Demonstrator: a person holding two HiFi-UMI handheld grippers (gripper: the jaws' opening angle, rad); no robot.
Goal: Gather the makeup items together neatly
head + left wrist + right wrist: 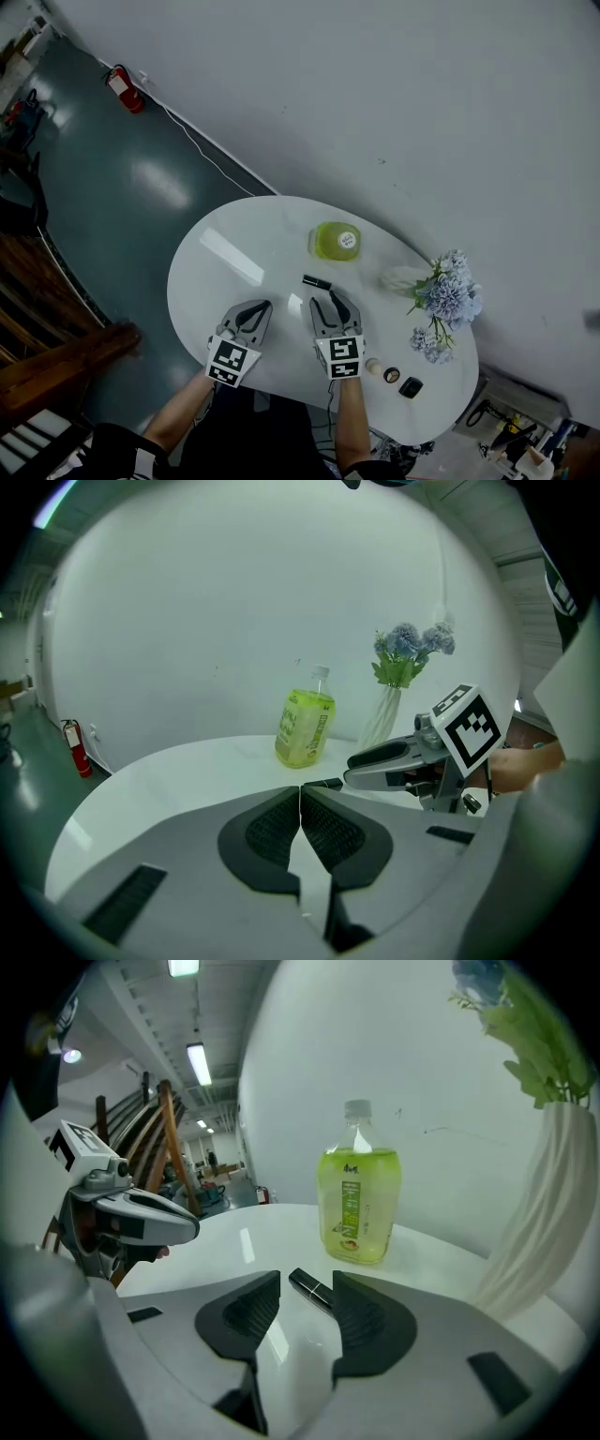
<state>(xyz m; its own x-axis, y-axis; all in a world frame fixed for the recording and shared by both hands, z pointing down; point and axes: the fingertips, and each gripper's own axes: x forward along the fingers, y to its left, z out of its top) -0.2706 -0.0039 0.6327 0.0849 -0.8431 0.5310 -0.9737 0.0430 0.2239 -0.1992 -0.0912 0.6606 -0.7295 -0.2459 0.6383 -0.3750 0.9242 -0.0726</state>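
A black lipstick tube point(317, 282) lies on the white oval table point(216, 281), just in front of my right gripper point(330, 297). In the right gripper view that tube point(311, 1288) rests on the table at the tips of the right gripper point(306, 1277), whose jaws stand apart and touch nothing. My left gripper point(260, 307) hovers to its left with nothing in it; in its own view the left gripper point(300, 790) has its pads pressed together. A small beige item point(374, 368), a round compact point(392, 375) and a black case point(410, 386) sit near the table's front right edge.
A yellow-green drink bottle point(337, 241) stands behind the tube at mid-table. A white vase of blue flowers point(441, 292) is at the right. Dark floor surrounds the table, and a red fire extinguisher point(124, 89) stands by the wall.
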